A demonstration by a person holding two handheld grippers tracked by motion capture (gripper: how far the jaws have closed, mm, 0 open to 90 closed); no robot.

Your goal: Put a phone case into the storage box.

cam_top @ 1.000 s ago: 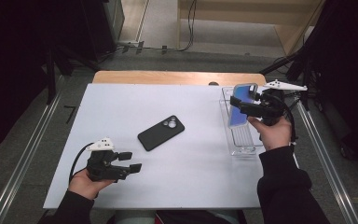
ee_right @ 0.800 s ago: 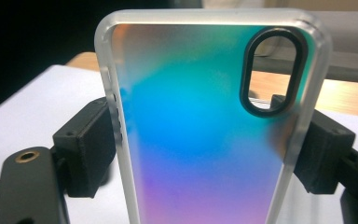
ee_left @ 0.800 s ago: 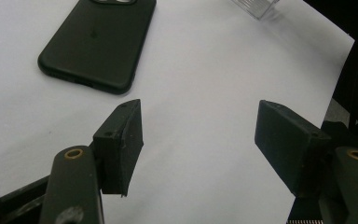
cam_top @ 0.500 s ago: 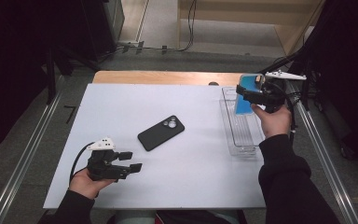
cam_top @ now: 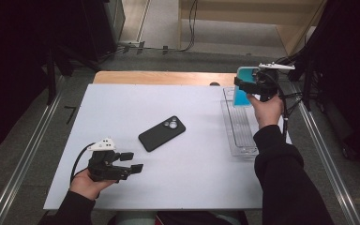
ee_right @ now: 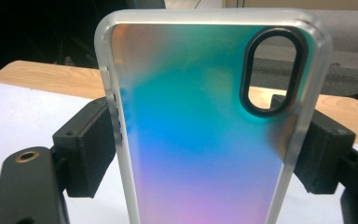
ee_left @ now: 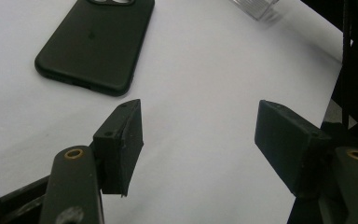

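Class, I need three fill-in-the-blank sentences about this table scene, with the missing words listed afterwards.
1. The right gripper grips a colourful phone ____ by its two long edges.
2. The black phone lies on the white table with its ____ lenses facing up.
3. The left gripper has its fingers ____, with nothing between them.

Missing words: case; camera; open

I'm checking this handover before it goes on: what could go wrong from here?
The right tongs pinch the iridescent phone case only by its thin side edges, so it might twist or slip out. Held above the clear tray, it could drop and knock the tray. The black phone lies loose and could get nudged.
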